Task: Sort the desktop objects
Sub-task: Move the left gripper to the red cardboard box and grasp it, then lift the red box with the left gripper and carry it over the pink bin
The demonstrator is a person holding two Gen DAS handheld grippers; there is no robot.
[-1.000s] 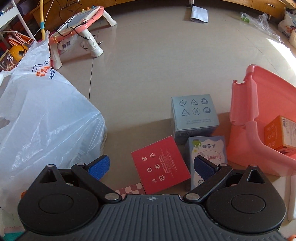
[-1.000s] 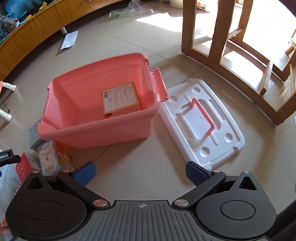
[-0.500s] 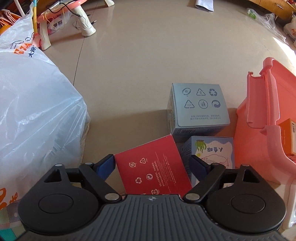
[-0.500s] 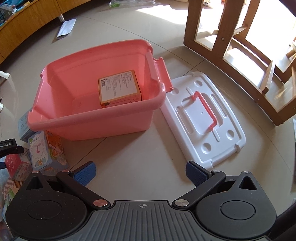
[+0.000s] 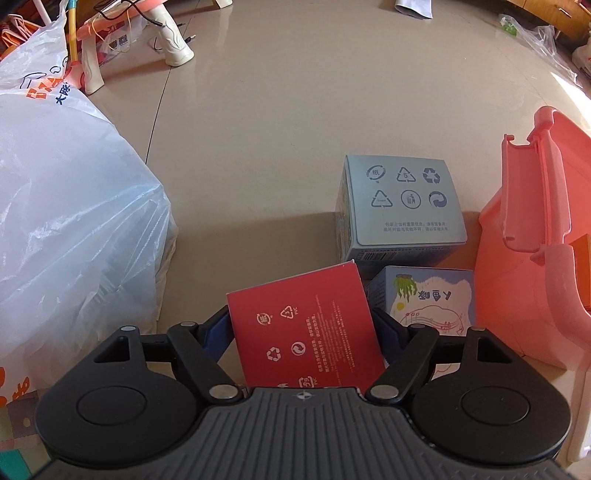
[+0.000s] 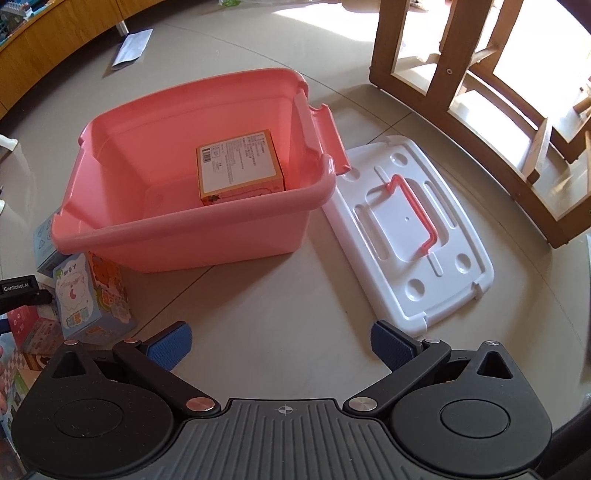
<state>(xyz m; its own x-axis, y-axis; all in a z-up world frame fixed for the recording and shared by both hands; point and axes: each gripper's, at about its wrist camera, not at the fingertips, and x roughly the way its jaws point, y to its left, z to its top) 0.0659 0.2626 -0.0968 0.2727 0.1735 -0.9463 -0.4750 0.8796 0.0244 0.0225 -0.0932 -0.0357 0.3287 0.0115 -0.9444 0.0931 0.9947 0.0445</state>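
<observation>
The left gripper (image 5: 301,328) has its two blue pads set against the opposite edges of a red box (image 5: 304,328), pinching it. The right gripper (image 6: 280,341) is spread wide with nothing between its fingers, low over bare floor.

The beige tiled floor (image 5: 295,129) fills both views, sunlit toward the far right. A bulging white plastic bag (image 5: 66,221) takes up the left of the left wrist view, and a wooden chair frame (image 6: 461,74) stands at the upper right of the right wrist view. The pink storage bin (image 6: 177,236) sits open ahead of the right gripper, with an orange box (image 6: 238,166) lying on its bottom. Its white lid (image 6: 410,229) lies flat on the floor just beside the bin, pink handle up. A child's pink table (image 5: 129,22) stands far off to the left.

Beyond the red box stands a grey-blue box (image 5: 400,210) printed with recycling marks. Nearer, a light blue cartoon box (image 5: 428,295) stands beside the bin; whether it touches the bin wall is hard to tell. The red box tilts slightly, its far corner near the grey-blue box.
</observation>
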